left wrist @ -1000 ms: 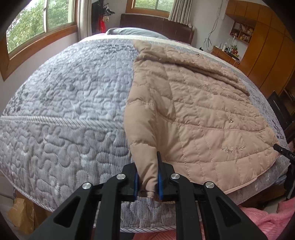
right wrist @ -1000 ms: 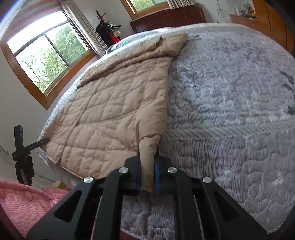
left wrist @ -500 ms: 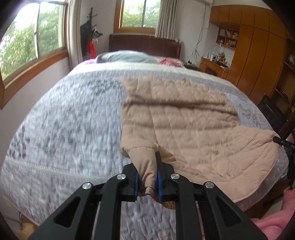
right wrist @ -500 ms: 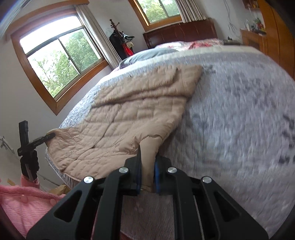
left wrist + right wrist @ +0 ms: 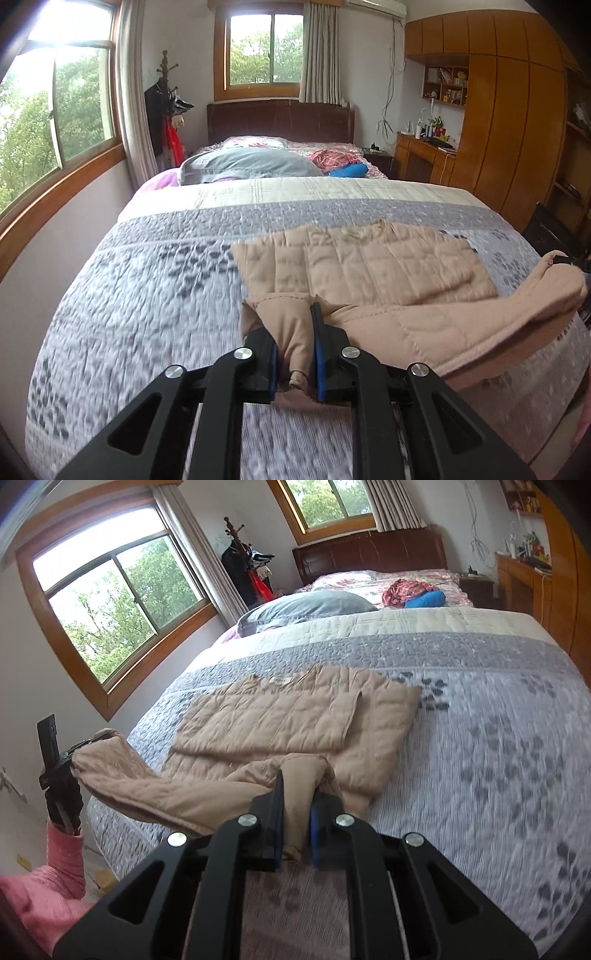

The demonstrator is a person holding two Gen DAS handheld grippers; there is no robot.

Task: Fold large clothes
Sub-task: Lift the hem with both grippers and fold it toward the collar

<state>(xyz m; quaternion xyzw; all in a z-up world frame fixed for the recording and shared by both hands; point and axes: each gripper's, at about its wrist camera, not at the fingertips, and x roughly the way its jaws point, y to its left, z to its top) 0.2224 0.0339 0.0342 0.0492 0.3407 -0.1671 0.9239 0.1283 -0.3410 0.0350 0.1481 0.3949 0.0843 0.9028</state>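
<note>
Tan jacket [image 5: 369, 266] hem between tool [image 5: 295, 347] pads

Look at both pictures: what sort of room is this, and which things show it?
Most likely a home bedroom: a bed with a dark wooden headboard, a grey pillow near it, and a built-in wooden wardrobe.

Both wrist views face headboard [image 5: 279, 120], share bed [image 5: 480, 775]

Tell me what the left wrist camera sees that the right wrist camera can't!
Only the left wrist view shows the tall wooden wardrobe and the bookshelf nook. Only the right wrist view shows a pink sleeve under the left hand-held gripper. Both show the tan quilted jacket on the bed's grey quilt, the grey pillow and the coat rack.
</note>
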